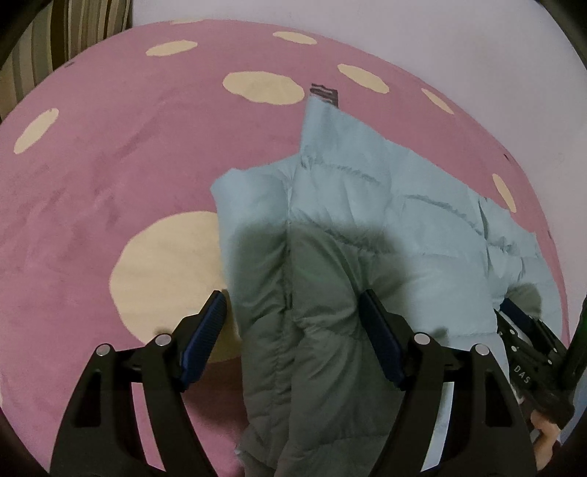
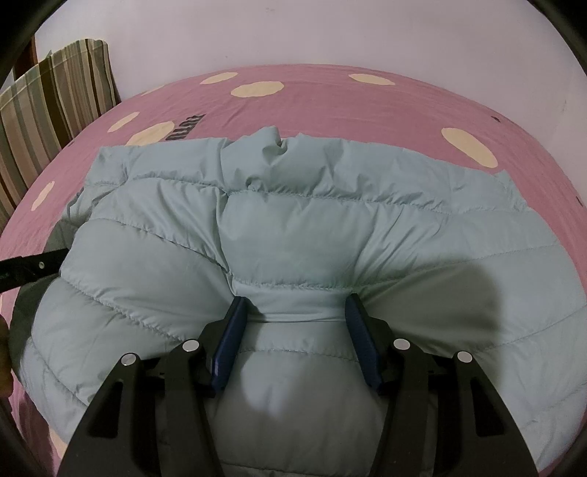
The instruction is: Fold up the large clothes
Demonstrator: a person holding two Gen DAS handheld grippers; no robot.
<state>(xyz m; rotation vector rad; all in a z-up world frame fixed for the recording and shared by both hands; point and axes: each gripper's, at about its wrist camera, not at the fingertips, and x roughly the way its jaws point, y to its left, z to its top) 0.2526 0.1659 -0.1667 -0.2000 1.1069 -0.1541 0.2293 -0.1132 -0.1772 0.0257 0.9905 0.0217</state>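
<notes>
A pale blue quilted puffer jacket point(image 2: 293, 220) lies spread across the pink bed. My right gripper point(image 2: 293, 304) is shut on a bunched ridge of its near edge, and the fabric puckers outward from both blue pads. A thick folded part of the jacket point(image 1: 312, 238) runs between the jaws of my left gripper point(image 1: 293, 304). Its right pad presses into the padding and its left pad tip meets the fold's edge. The right gripper point(image 1: 521, 330) shows at the far right of the left wrist view. A black part of the left gripper point(image 2: 25, 269) pokes out from behind the jacket's left end.
The bed cover point(image 1: 110, 165) is pink with cream spots. A striped pillow point(image 2: 55, 99) leans at the bed's far left corner. A pale wall point(image 2: 330, 33) stands behind the bed. A hand point(image 1: 546, 433) grips the right tool.
</notes>
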